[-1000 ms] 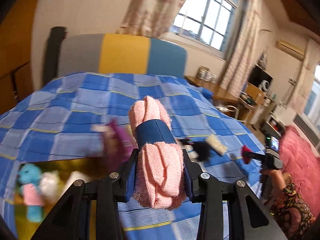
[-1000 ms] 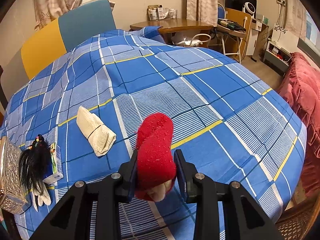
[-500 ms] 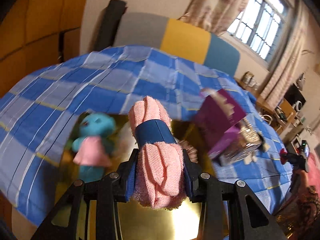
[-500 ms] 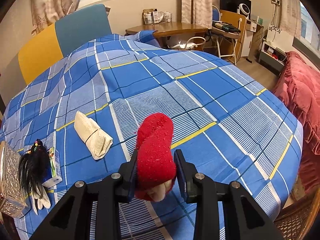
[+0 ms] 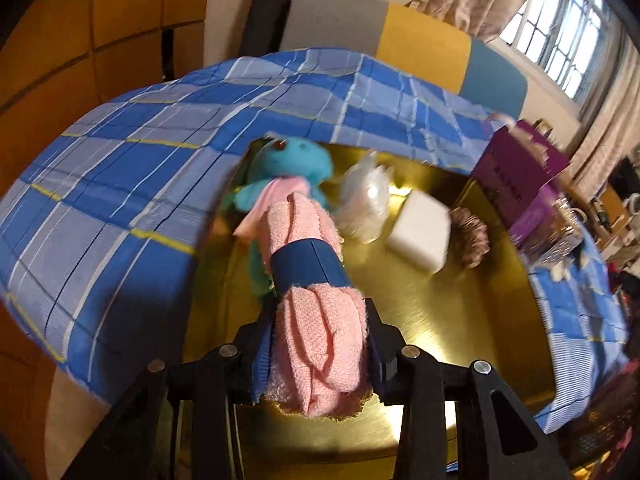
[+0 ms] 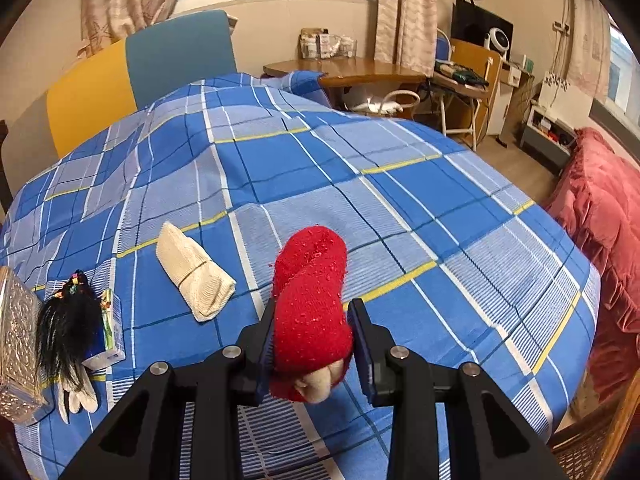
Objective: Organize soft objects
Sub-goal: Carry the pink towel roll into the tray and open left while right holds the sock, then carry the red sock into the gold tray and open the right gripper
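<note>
One rolled pink towel [image 5: 316, 320] with a blue band is sitting clamped in the left gripper [image 5: 318, 354], whose jaws are pressing narrowly on it above a gold tray [image 5: 460, 312] that is holding one teal plush toy [image 5: 288, 168] and one white sponge block [image 5: 420, 236]. The right gripper [image 6: 316, 344], jaws squeezing one red sock roll [image 6: 312, 300], is hanging over the blue plaid bed [image 6: 360, 184], near one cream sock roll [image 6: 192, 276].

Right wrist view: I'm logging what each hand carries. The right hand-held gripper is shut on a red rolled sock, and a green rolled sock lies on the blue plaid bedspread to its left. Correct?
One detail is off. The loose rolled sock is cream, not green. As the right wrist view shows, the right hand-held gripper is shut on the red rolled sock, and the cream one lies on the blue plaid bedspread to its left.
</note>
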Action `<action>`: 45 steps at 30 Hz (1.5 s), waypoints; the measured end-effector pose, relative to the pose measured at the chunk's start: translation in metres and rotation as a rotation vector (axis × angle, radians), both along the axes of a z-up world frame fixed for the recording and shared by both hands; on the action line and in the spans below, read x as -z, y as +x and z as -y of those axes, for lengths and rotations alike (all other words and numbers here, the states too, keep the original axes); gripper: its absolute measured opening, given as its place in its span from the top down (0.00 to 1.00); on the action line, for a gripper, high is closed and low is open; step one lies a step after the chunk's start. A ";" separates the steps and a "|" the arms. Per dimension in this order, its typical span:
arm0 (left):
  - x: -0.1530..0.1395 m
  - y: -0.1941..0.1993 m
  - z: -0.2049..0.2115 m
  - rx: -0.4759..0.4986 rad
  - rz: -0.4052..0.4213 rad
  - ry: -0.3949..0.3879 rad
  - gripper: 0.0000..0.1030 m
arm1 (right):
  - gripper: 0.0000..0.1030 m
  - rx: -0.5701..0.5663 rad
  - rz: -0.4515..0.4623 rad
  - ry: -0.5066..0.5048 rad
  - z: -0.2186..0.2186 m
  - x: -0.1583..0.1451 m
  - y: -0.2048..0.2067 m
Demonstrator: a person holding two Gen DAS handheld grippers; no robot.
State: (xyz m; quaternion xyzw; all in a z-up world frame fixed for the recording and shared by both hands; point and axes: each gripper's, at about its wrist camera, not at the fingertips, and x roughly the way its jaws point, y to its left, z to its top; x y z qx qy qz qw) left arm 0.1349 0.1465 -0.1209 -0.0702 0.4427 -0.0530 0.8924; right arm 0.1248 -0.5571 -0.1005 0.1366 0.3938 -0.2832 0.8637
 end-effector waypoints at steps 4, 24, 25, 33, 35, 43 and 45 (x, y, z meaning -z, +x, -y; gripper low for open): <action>0.008 -0.006 -0.009 -0.051 -0.006 0.034 0.54 | 0.68 -0.034 0.023 -0.046 -0.010 -0.008 0.003; 0.002 -0.024 -0.011 -0.122 0.084 0.051 0.32 | 0.68 -0.344 0.246 -0.063 -0.136 -0.104 -0.016; 0.000 -0.024 -0.012 -0.126 0.091 0.043 0.30 | 0.68 -0.379 0.264 -0.065 -0.151 -0.113 -0.016; -0.017 -0.032 -0.023 -0.181 0.149 0.004 0.15 | 0.68 -0.733 0.332 0.015 -0.296 -0.147 -0.009; -0.017 -0.033 -0.024 -0.191 0.150 0.000 0.15 | 0.68 -0.829 0.304 0.051 -0.338 -0.139 -0.002; -0.020 -0.036 -0.038 -0.278 0.160 -0.019 0.10 | 0.68 -1.089 0.134 0.184 -0.479 -0.072 0.021; -0.021 -0.037 -0.042 -0.296 0.163 -0.031 0.10 | 0.68 -1.107 0.080 0.220 -0.504 -0.051 0.030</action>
